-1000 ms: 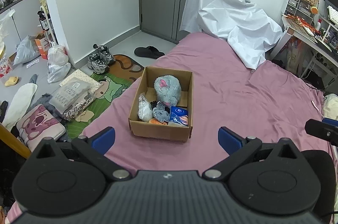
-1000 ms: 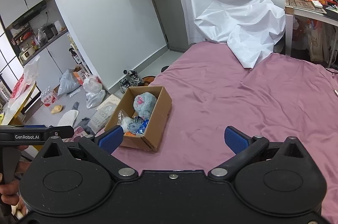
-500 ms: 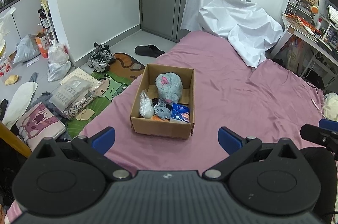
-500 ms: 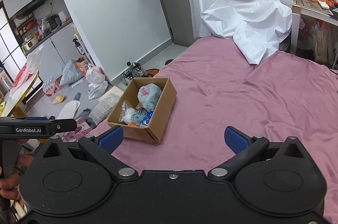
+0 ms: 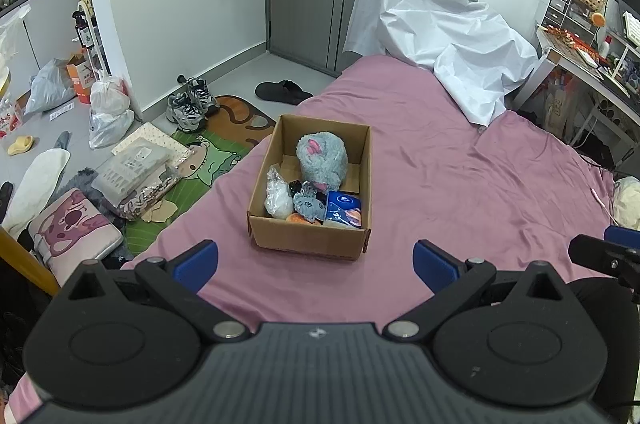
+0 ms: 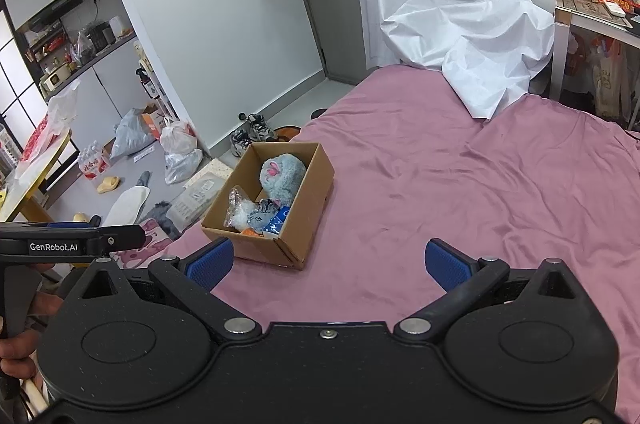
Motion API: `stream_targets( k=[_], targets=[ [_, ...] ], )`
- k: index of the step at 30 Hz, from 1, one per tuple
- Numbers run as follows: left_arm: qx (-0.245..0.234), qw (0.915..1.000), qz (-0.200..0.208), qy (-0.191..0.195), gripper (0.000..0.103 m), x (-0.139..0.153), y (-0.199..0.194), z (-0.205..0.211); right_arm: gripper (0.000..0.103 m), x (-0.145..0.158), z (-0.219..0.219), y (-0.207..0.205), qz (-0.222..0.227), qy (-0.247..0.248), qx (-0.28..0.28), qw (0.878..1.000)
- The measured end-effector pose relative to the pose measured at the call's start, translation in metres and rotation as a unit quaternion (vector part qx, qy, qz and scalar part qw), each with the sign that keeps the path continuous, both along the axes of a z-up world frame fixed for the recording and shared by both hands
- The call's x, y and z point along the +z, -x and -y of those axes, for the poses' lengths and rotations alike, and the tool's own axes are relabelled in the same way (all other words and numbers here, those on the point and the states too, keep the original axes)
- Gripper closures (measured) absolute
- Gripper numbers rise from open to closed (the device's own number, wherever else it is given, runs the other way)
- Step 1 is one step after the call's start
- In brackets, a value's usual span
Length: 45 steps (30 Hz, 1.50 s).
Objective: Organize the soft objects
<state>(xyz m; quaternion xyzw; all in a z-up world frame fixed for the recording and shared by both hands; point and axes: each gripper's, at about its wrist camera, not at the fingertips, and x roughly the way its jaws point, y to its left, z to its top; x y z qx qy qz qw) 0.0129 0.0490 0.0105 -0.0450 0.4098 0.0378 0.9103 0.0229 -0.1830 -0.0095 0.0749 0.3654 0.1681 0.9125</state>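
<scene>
An open cardboard box [image 5: 308,238] stands on the pink bed [image 5: 460,192]. In it lie a grey plush ball with pink ears [image 5: 322,160], a small grey plush toy [image 5: 310,206], a clear plastic bag [image 5: 278,196], a blue packet [image 5: 343,210] and something orange [image 5: 298,219]. My left gripper [image 5: 316,262] is open and empty, just short of the box's near wall. My right gripper [image 6: 326,262] is open and empty, to the right of the box [image 6: 298,220], where the plush ball [image 6: 282,178] shows too.
A white sheet [image 5: 436,36] covers something at the bed's far end. The floor on the left holds sneakers [image 5: 190,104], a slipper [image 5: 282,91], plastic bags [image 5: 108,108], a green mat [image 5: 200,164] and a pink cushion [image 5: 74,228]. A cluttered desk [image 5: 580,44] stands at the right.
Both grippers have moved closer to the box, which now looks larger and more central. Both stay open and empty.
</scene>
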Motion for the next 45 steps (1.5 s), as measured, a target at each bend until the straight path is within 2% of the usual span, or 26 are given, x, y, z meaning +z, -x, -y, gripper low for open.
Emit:
stream_targets(
  k=[45],
  targets=[
    [-0.001, 0.9999, -0.001, 0.01, 0.0, -0.0072, -0.001, 0.0008, 0.0, 0.0022, -0.0045, 0.0019, 0.003, 0.007, 0.003, 1.0]
  ],
)
